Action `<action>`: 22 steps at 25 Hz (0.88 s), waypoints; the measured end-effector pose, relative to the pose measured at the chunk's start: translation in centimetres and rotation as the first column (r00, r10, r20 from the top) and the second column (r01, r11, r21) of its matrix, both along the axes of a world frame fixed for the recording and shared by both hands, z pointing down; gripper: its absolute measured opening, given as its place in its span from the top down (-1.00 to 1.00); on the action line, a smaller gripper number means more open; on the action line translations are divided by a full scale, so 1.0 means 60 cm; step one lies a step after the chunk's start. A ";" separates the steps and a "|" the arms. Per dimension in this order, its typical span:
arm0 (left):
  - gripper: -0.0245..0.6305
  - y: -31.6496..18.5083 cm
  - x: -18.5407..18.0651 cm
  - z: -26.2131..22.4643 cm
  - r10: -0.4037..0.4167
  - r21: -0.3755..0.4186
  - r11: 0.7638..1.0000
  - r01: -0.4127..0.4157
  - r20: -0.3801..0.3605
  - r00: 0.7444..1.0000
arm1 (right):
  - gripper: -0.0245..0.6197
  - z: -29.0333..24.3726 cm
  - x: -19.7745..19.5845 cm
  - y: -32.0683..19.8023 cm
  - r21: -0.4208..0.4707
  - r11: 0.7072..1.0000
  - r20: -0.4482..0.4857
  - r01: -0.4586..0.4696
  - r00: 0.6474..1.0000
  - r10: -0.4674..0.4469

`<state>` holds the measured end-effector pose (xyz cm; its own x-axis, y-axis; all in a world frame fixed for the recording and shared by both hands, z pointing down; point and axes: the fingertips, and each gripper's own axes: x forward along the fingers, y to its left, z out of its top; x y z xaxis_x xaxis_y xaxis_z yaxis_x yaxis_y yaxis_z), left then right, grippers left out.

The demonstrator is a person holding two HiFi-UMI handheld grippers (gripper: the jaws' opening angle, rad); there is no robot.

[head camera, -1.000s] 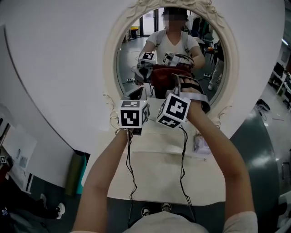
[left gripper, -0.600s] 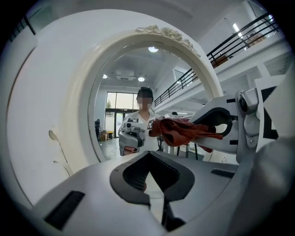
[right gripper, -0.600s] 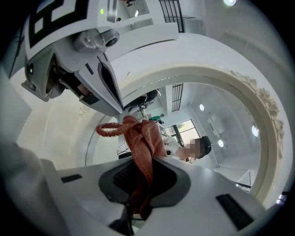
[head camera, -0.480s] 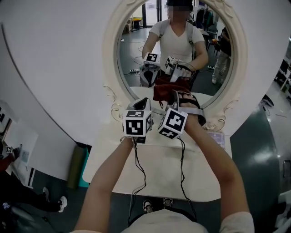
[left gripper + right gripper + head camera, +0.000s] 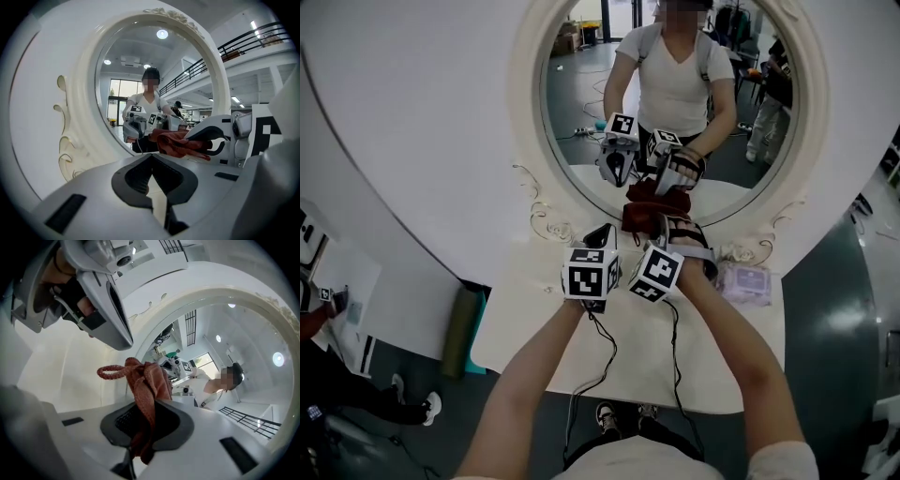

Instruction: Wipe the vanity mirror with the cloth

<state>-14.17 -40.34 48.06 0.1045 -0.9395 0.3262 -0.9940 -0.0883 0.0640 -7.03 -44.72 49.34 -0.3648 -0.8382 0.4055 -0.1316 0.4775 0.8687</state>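
Your right gripper [image 5: 661, 228] is clamped on the red cloth [image 5: 643, 217]. Its own view shows this best: the cloth [image 5: 147, 385] is bunched between the two dark pads, and it fills the gap from the base of the jaws up past the tips. A thick fold rises above the tips, and a small corded loop sticks out to the left of that fold. A frayed end hangs low between the pads.

From above, the cloth juts forward from the right gripper's tips and lies over the bottom rim of the vanity mirror [image 5: 581, 122], just under its own reflection. I cannot tell whether it touches the glass.

Your left gripper [image 5: 598, 234] sits just beside the right one, at its left — the two marker cubes are almost touching. Its jaws [image 5: 152, 176] meet at the tips and have nothing between them. It is well clear of the cloth. From the left gripper view, the cloth [image 5: 180, 143] shows off to the right, pinched in the other gripper's curved fingers with the mirror's lower rim behind it.

Both grippers are held low in front of the mirror, above the pale table [image 5: 722, 356]. A small clear packet [image 5: 745, 278] lies on the table to the right of your right wrist, near the ornate frame [image 5: 530, 112].
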 end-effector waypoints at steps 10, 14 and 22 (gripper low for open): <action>0.89 0.027 -0.002 0.085 -0.012 -0.081 0.997 0.013 0.018 1.000 | 0.73 0.094 -0.004 0.012 -0.106 0.994 -0.084 -0.011 0.996 0.002; 0.89 0.026 -0.007 0.075 -0.016 -0.074 0.997 0.017 0.010 1.000 | 0.73 0.092 -0.003 0.013 -0.109 0.994 -0.087 -0.003 0.996 -0.007; 0.89 -0.022 -0.019 -0.082 -0.036 0.052 0.998 0.033 0.054 0.998 | 0.73 -0.057 0.020 -0.003 0.020 1.000 -0.020 0.005 1.000 -0.004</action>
